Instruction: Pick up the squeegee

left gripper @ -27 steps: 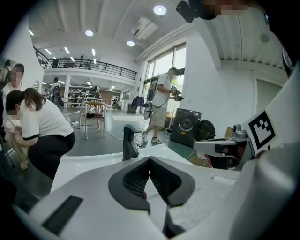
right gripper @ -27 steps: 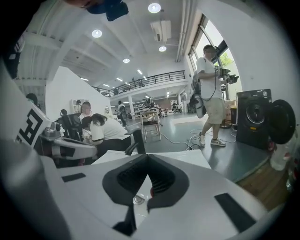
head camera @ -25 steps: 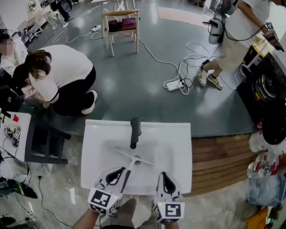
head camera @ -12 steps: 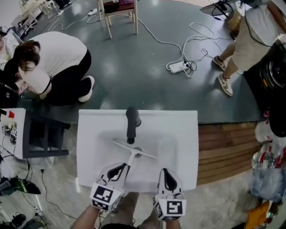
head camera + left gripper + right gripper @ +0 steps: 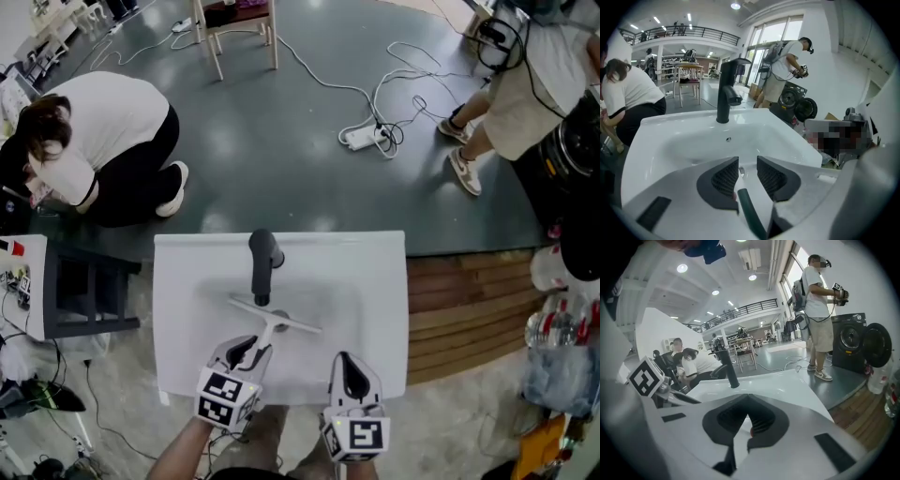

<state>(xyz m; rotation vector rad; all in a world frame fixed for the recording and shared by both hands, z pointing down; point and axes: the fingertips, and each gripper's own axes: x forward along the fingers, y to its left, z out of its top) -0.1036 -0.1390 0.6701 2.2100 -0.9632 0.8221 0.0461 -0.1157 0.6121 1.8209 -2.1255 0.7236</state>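
Observation:
The squeegee (image 5: 275, 317) lies in the basin of the white sink (image 5: 375, 281), its blade crosswise below the black faucet (image 5: 262, 262) and its handle running back toward me. My left gripper (image 5: 248, 354) is at the handle's end and its jaws are opening. In the left gripper view the dark green handle (image 5: 749, 211) lies between the parted pads of the left gripper (image 5: 747, 171), and a gap shows on its right side. At the sink's near edge my right gripper (image 5: 347, 367) is beside the left one. The right gripper (image 5: 749, 420) has its jaws shut with nothing in them.
A person crouches on the floor at the far left (image 5: 103, 141), and another stands at the far right (image 5: 534, 84). Cables and a power strip (image 5: 361, 138) lie behind the sink. A wooden step (image 5: 459, 309) adjoins the sink's right side, and a dark rack (image 5: 84, 295) its left.
Both grippers have sunk toward the sink, the left one more, and the squeegee has come down with it into the basin.

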